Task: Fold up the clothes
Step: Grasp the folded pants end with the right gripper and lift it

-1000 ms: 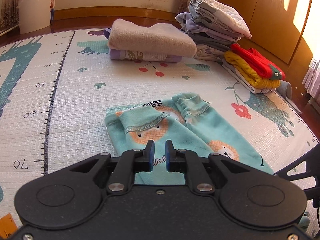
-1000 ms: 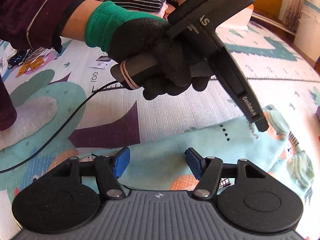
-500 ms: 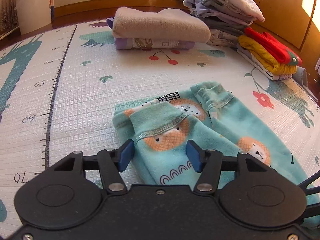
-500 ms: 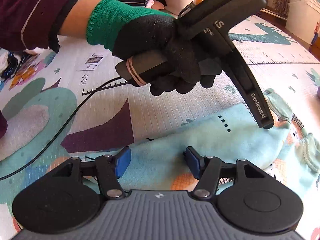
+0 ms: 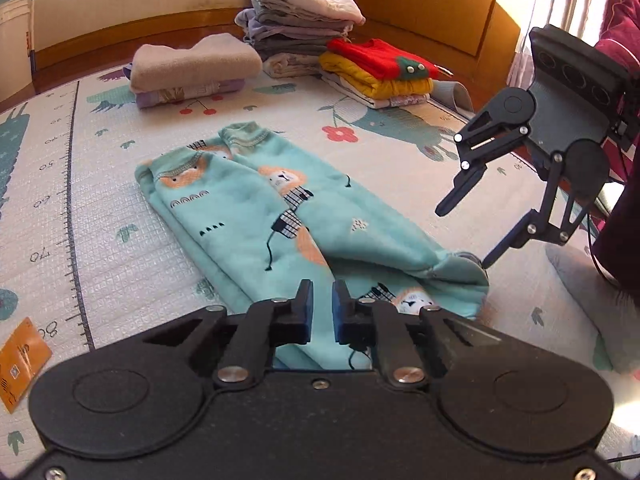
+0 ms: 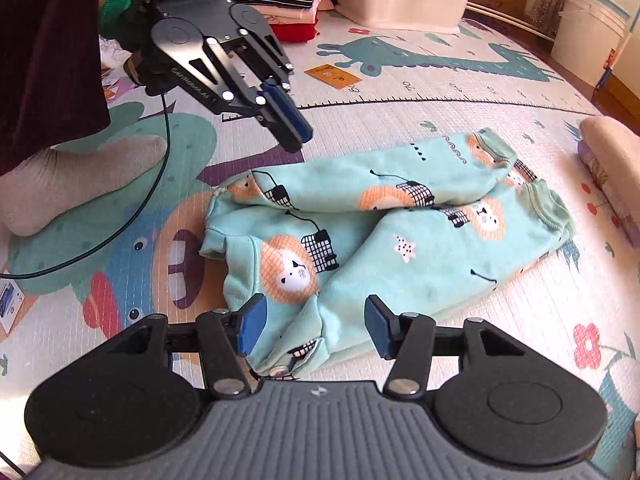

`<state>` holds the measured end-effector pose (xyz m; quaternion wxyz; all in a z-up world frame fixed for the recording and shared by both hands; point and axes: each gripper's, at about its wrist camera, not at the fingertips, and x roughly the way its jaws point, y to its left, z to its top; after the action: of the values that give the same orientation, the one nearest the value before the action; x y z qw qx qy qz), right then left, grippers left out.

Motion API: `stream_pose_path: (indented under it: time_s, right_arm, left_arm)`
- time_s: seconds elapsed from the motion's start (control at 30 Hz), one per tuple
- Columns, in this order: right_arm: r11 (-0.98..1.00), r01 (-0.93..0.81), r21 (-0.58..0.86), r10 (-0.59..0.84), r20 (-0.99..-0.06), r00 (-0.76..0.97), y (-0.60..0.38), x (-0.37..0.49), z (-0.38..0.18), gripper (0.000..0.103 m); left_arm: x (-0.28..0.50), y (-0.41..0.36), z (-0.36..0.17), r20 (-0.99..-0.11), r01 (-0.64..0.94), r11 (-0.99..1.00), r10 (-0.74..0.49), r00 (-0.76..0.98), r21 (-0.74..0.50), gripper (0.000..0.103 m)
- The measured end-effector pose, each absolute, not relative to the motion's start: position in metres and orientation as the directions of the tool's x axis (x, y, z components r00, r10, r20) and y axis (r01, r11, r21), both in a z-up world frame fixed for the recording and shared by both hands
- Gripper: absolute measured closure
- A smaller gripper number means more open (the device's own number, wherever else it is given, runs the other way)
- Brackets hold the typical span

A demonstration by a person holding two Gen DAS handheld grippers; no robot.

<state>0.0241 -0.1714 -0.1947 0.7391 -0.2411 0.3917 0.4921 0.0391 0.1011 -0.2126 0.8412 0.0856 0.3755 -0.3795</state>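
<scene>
Since half a second ago the left gripper (image 5: 319,306) has drawn its pads nearly together and pulled back toward the near end of the teal pants (image 5: 280,216), so that more of the garment now shows ahead of it. No cloth can be seen between the pads, so it appears to hold nothing. In the right wrist view it hangs in the air above the near left edge of the pants, clear of the fabric.

On the play mat (image 5: 100,208) the pants lie with their two legs side by side, cuffs pointing far, and the waist end lies near and rumpled. They are spread flat, probably so that the next fold can be made cleanly across them.

Further right, the right gripper (image 6: 312,322) has its pads wide apart, straddling the bunched waistband just below it. That stance suggests it is set to close on the waist and carry it toward the cuffs.

Along the far edge of the mat, folded stacks (image 5: 300,32) stand well apart from the pants, likely finished pieces kept out of the working area.
</scene>
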Motion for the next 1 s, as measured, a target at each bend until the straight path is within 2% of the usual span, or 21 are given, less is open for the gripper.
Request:
stream_pose_path:
  time_s: [0.1, 0.17, 0.2, 0.3, 0.4, 0.47, 0.5, 0.6, 0.73, 0.87, 0.9, 0.97, 1.0]
  right_arm:
    - [0.434, -0.900, 0.038, 0.552, -0.800, 0.233, -0.173, 0.015, -0.204, 0.049]
    - [0.429, -0.902, 0.054, 0.496, -0.848, 0.185, -0.164, 0.016, -0.223, 0.048]
    - [0.416, -0.908, 0.046, 0.460, -0.872, 0.167, -0.159, 0.016, -0.234, 0.042]
    - [0.360, -0.933, -0.010, 0.472, -0.860, 0.192, -0.162, 0.007, -0.234, 0.042]
    - [0.345, -0.932, -0.110, 0.497, -0.822, 0.280, -0.172, -0.008, -0.223, 0.043]
    - [0.279, -0.928, -0.247, 0.502, -0.786, 0.360, -0.172, -0.029, -0.222, 0.042]
    - [0.216, -0.926, -0.309, 0.512, -0.772, 0.377, -0.171, -0.041, -0.224, 0.042]
    - [0.053, -0.909, -0.414, 0.514, -0.768, 0.381, -0.168, -0.064, -0.236, 0.041]
    - [-0.065, -0.860, -0.505, 0.516, -0.755, 0.405, -0.167, -0.077, -0.248, 0.040]
    - [-0.074, -0.868, -0.491, 0.517, -0.763, 0.388, -0.157, -0.069, -0.244, 0.041]
    - [-0.075, -0.870, -0.488, 0.516, -0.765, 0.385, -0.155, -0.066, -0.244, 0.043]
    - [-0.066, -0.880, -0.470, 0.507, -0.775, 0.376, -0.153, -0.062, -0.245, 0.056]
    - [-0.058, -0.887, -0.458, 0.502, -0.781, 0.371, -0.152, -0.059, -0.246, 0.067]
  left_arm:
    - [0.031, 0.094, -0.231, -0.730, 0.697, 0.698, -0.560, 0.391, -0.162, 0.094]
    - [0.033, 0.089, -0.248, -0.768, 0.687, 0.711, -0.521, 0.373, -0.149, 0.094]
    - [0.034, 0.088, -0.254, -0.771, 0.692, 0.706, -0.524, 0.362, -0.154, 0.094]
    - [0.040, 0.089, -0.247, -0.777, 0.683, 0.710, -0.523, 0.351, -0.170, 0.094]
    - [0.025, 0.094, -0.229, -0.762, 0.735, 0.669, -0.531, 0.370, -0.109, 0.091]
    - [0.007, 0.096, -0.224, -0.755, 0.784, 0.619, -0.531, 0.384, -0.036, 0.065]
    - [-0.003, 0.096, -0.223, -0.754, 0.812, 0.583, -0.527, 0.392, 0.014, 0.060]
    - [-0.033, 0.089, -0.227, -0.759, 0.888, 0.413, -0.506, 0.409, 0.203, 0.058]
    - [-0.065, 0.082, -0.248, -0.738, 0.875, 0.172, -0.479, 0.476, 0.453, 0.056]
    - [-0.070, 0.077, -0.266, -0.736, 0.851, 0.078, -0.466, 0.492, 0.519, 0.056]
    - [-0.071, 0.076, -0.268, -0.731, 0.843, 0.064, -0.466, 0.499, 0.534, 0.056]
    - [-0.073, 0.076, -0.271, -0.719, 0.828, 0.043, -0.471, 0.510, 0.559, 0.054]
    - [-0.074, 0.075, -0.272, -0.713, 0.819, 0.035, -0.474, 0.518, 0.572, 0.054]
